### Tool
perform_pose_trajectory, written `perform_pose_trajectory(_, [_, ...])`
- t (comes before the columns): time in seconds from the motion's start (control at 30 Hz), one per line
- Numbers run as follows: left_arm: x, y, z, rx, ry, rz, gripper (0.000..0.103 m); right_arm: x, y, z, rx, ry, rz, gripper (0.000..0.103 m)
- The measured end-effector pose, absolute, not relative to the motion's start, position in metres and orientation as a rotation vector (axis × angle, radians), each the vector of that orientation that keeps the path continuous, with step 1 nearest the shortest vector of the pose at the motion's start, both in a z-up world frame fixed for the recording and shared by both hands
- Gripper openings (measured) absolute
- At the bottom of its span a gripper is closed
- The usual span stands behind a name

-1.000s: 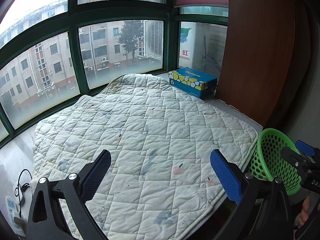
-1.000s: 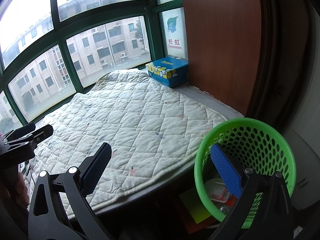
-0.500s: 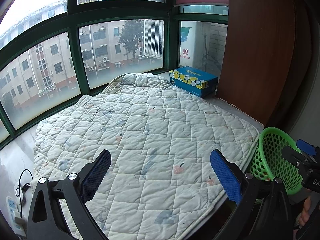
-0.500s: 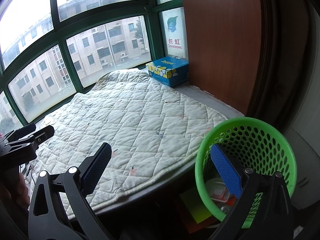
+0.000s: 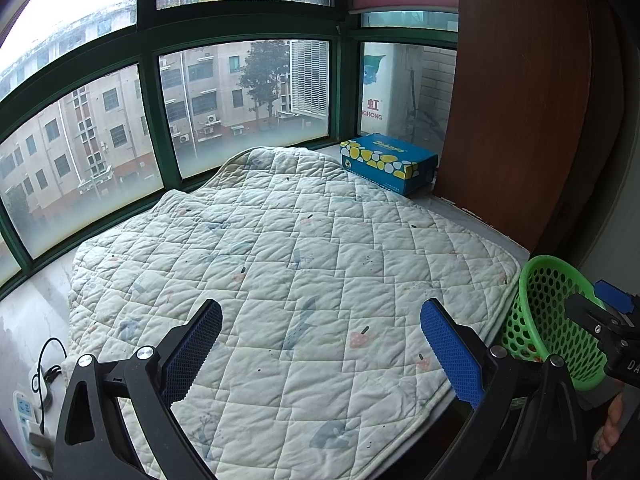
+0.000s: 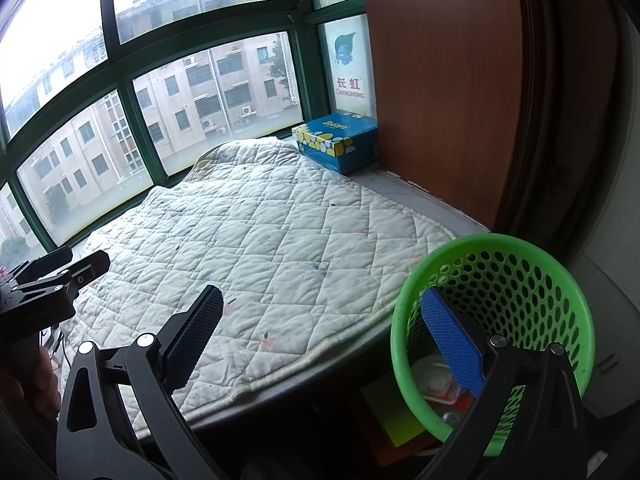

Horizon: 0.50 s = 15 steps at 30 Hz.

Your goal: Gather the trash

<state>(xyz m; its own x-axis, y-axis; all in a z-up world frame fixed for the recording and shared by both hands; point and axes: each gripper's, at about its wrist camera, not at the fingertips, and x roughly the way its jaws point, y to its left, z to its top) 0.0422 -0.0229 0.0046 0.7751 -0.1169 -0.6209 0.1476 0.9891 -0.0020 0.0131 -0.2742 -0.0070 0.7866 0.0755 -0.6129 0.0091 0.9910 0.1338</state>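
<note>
My left tongs [image 5: 320,344] hang spread wide over the quilted pad [image 5: 288,264], and nothing stands on its broad middle, so there is room to sweep across it. At the far corner the blue tissue box [image 5: 388,162] sits just beside the wooden panel [image 5: 516,100], which walls off the right side; the green window frame [image 5: 148,120] closes the back. At the near left a cable and power strip [image 5: 30,412] lie on the bare sill. My right tongs [image 6: 322,340] straddle the rim of the green basket [image 6: 520,276], one finger inside it; the basket stands just beside the pad's edge, its mouth unblocked.
</note>
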Motion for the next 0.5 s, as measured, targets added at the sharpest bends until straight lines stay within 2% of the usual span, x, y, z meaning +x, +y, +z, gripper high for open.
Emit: perform_pose_trajectory(0.5, [0.0448,-0.0217,0.0035,0.058,0.676,-0.109,0.096,0.0126,-0.2722,-0.0082,0.133,0.666,0.038,0.098])
